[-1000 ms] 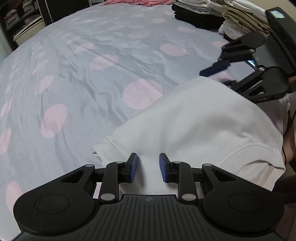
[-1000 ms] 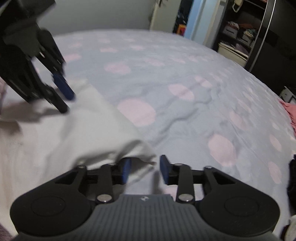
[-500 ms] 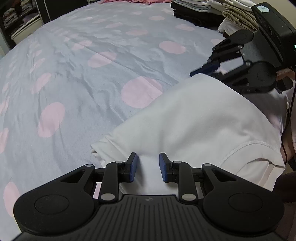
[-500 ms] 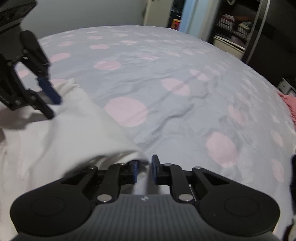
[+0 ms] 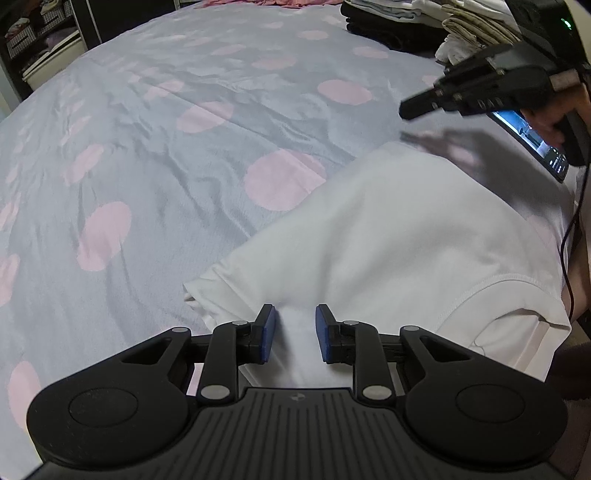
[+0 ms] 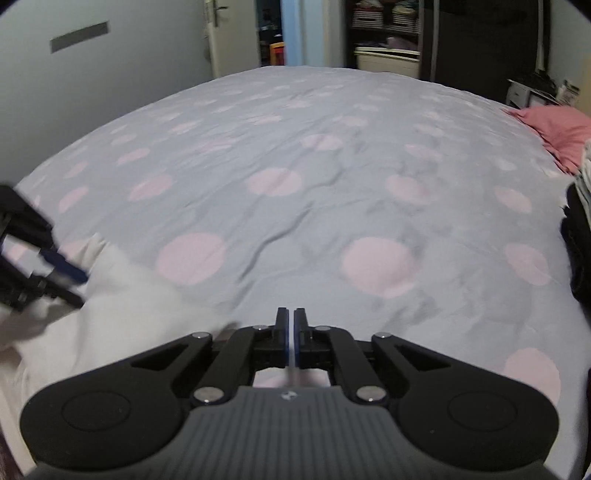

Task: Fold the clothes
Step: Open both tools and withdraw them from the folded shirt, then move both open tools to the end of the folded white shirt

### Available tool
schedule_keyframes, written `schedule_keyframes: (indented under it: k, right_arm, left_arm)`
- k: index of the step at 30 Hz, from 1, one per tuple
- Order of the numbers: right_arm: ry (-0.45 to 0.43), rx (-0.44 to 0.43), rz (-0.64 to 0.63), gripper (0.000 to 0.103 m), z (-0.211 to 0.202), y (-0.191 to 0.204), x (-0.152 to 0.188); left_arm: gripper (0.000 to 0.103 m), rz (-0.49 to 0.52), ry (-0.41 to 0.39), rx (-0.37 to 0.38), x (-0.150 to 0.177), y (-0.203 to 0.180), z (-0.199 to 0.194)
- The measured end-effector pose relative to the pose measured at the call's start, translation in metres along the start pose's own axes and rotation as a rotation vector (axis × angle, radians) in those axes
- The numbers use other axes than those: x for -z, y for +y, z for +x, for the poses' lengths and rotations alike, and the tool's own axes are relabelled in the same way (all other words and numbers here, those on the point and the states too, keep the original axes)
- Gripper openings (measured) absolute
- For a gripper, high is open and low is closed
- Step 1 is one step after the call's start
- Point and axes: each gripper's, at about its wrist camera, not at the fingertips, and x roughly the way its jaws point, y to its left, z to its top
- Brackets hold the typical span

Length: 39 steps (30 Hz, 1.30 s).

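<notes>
White garment [image 5: 399,251] lies on the bed [image 5: 184,129], my landmark here, near its close edge, partly folded: a doubled edge shows at its left corner and a stitched sleeve hem at the near right.

My left claw [image 5: 293,332] sits low over the garment's near edge, blue pads [image 5: 269,332] apart with white cloth between them, not yet pinched. I read that as lining up on the edge so the next fold starts straight.

My right claw [image 6: 290,339] has its jaws together, only a thin slit between. A pale sliver shows in that slit; can't tell if it's cloth. From the left wrist view it hangs above the bed just past the garment's far corner, carrying nothing that I can see. My guess: it's off the cloth to give the left side room.

Stack of folded clothes [image 5: 424,22] sits at the far right of the bed, well apart from the garment; likely the finished pile. Pink cloth [image 6: 554,129] is bunched at the far edge.

Judgement: mid-fold, more folds to go.
</notes>
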Motion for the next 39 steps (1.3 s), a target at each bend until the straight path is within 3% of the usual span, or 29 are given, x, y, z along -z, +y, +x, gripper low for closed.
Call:
schedule_keyframes:
  k: [5, 7, 10, 14, 18, 20, 22, 26, 30, 33, 35, 36, 37, 39]
  right_arm:
    - [-0.042, -0.098, 0.062, 0.006, -0.019, 0.014, 0.006]
    - [-0.08, -0.126, 0.026, 0.007, -0.03, 0.027, 0.009]
    - [-0.011, -0.158, -0.012, 0.007, -0.026, 0.043, 0.019]
    - [0.106, -0.153, -0.051, 0.007, -0.009, 0.055, 0.038]
    - [0.131, -0.151, -0.045, 0.008, -0.011, 0.054, 0.044]
    - [0.143, -0.148, -0.028, 0.013, -0.015, 0.051, 0.046]
    - [0.153, -0.133, -0.022, 0.027, -0.019, 0.05, 0.047]
    - [0.136, -0.097, 0.043, 0.033, -0.033, 0.042, 0.045]
    - [0.081, -0.093, 0.181, 0.039, -0.048, 0.03, 0.038]
    - [0.012, -0.11, 0.243, 0.038, -0.057, 0.03, 0.031]
    - [-0.016, -0.124, 0.204, 0.031, -0.058, 0.04, 0.026]
    - [-0.025, -0.138, 0.171, 0.017, -0.058, 0.046, 0.023]
    - [-0.031, -0.153, 0.143, 0.01, -0.057, 0.052, 0.022]
    - [-0.015, -0.17, 0.117, 0.01, -0.05, 0.061, 0.022]
  left_arm:
    - [0.022, -0.02, -0.046, -0.015, -0.001, 0.001, -0.016]
    - [0.022, -0.016, -0.073, -0.02, -0.002, -0.002, -0.022]
    - [0.022, 0.006, -0.083, -0.001, -0.001, -0.008, -0.025]
    - [0.022, 0.035, -0.026, 0.005, 0.006, -0.017, -0.017]
    - [0.022, 0.005, 0.001, 0.014, 0.015, -0.012, -0.015]
    - [0.022, -0.025, 0.005, 0.014, 0.019, -0.008, -0.018]
    - [0.022, -0.034, 0.008, 0.002, 0.025, -0.007, -0.023]
    - [0.023, -0.089, -0.013, 0.003, 0.037, -0.003, -0.036]
    - [0.042, -0.268, -0.063, 0.035, 0.049, 0.015, -0.051]
    - [0.043, -0.384, -0.099, 0.053, 0.057, 0.028, -0.06]
    - [0.043, -0.412, -0.123, 0.061, 0.06, 0.03, -0.065]
    - [0.043, -0.408, -0.128, 0.061, 0.06, 0.029, -0.065]
    - [0.043, -0.399, -0.124, 0.056, 0.059, 0.027, -0.065]
    - [0.043, -0.384, -0.109, 0.043, 0.06, 0.022, -0.063]
